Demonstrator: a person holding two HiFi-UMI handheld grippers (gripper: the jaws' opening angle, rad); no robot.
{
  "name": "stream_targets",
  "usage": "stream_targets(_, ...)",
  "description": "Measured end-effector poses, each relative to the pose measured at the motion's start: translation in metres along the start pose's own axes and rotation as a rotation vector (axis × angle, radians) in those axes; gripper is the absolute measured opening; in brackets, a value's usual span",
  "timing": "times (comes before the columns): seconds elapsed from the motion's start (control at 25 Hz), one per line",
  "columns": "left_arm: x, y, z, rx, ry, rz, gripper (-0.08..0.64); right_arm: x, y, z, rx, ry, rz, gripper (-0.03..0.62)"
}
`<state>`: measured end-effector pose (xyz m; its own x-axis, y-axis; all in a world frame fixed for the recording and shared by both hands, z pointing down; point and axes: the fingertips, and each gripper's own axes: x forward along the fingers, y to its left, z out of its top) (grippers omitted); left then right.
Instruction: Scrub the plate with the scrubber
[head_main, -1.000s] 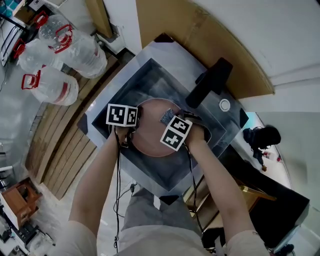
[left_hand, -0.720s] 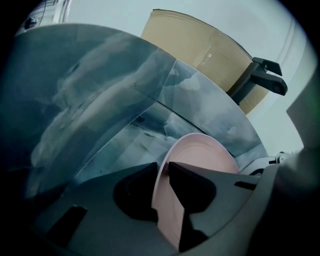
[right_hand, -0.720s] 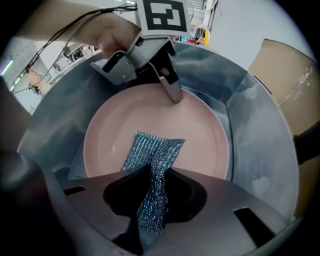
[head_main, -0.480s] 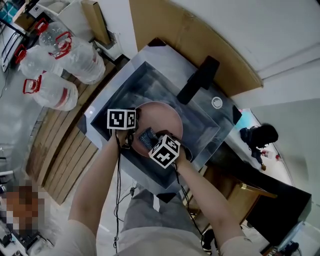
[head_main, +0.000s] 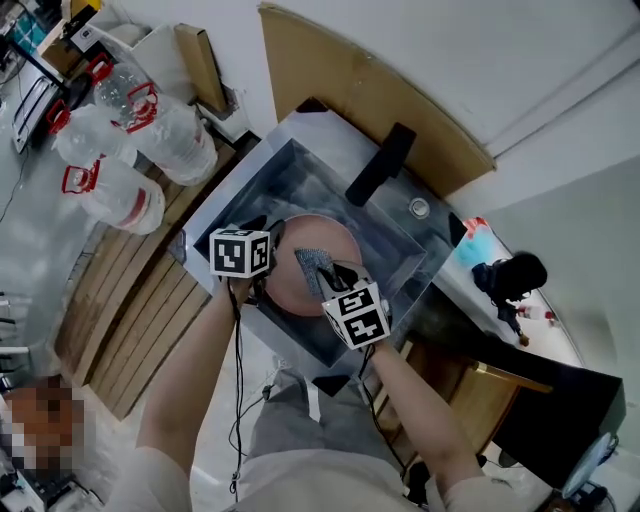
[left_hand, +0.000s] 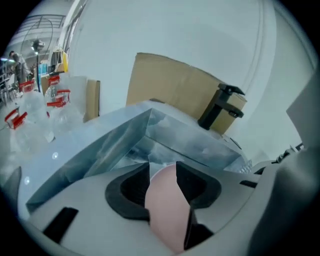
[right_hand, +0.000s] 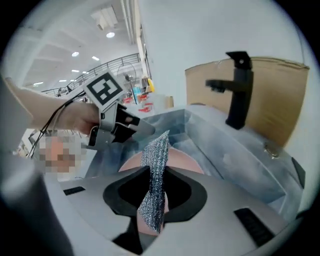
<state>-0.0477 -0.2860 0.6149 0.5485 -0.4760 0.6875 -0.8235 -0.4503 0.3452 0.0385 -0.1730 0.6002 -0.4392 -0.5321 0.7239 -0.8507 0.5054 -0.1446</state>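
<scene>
Sink (head_main: 290, 175) lot: pink plate (head_main: 338, 238), mesh scrubber (head_main: 310, 263), two hand-held grippers.
Head view: left gripper (head_main: 266, 266) at the plate's left rim; right gripper (head_main: 326, 278) over the plate, scrubber ahead of its jaws. Left gripper view: jaws wide apart, just been opening, plate showing in the gap, not pinched. Right gripper view: jaws closed on the scrubber, which stands upright between them; plate beyond the tips.

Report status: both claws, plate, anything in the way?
Left claw has just been opening, plate between its jaws, unclamped. Right claw shut on scrubber, over plate. Nothing blocks.
</scene>
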Motion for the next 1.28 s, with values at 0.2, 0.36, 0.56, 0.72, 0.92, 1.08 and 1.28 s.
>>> stream_targets(0.2,-0.057,-0.032,0.028,0.09,-0.115,-0.032,0.156,-0.063,-0.007,0.047,0.066,-0.175,-0.063,0.107)
stream_targets(0.36,-0.108,-0.057,0.055,0.133,-0.228,-0.036,0.115,-0.117,-0.006,0.087,0.085,-0.315,-0.1,0.107)
stream_targets(0.56,-0.172,-0.09,0.082,0.243,-0.337,-0.032,0.1,-0.184,0.009,0.131,0.064,-0.461,-0.12,0.107)
stream_targets(0.72,-0.222,-0.116,0.102,0.333,-0.425,-0.018,0.083,-0.236,0.022,0.16,0.039,-0.571,-0.128,0.107)
stream_targets(0.92,-0.283,-0.149,0.121,0.396,-0.548,-0.023,0.063,-0.295,0.045,0.19,-0.029,-0.682,-0.134,0.107)
stream_targets(1.08,-0.322,-0.171,0.129,0.453,-0.632,-0.017,0.057,-0.333,0.066,0.205,-0.079,-0.757,-0.122,0.107)
stream_targets(1.28,-0.362,-0.188,0.131,0.508,-0.71,0.009,0.048,-0.371,0.092,0.216,-0.139,-0.827,-0.099,0.107)
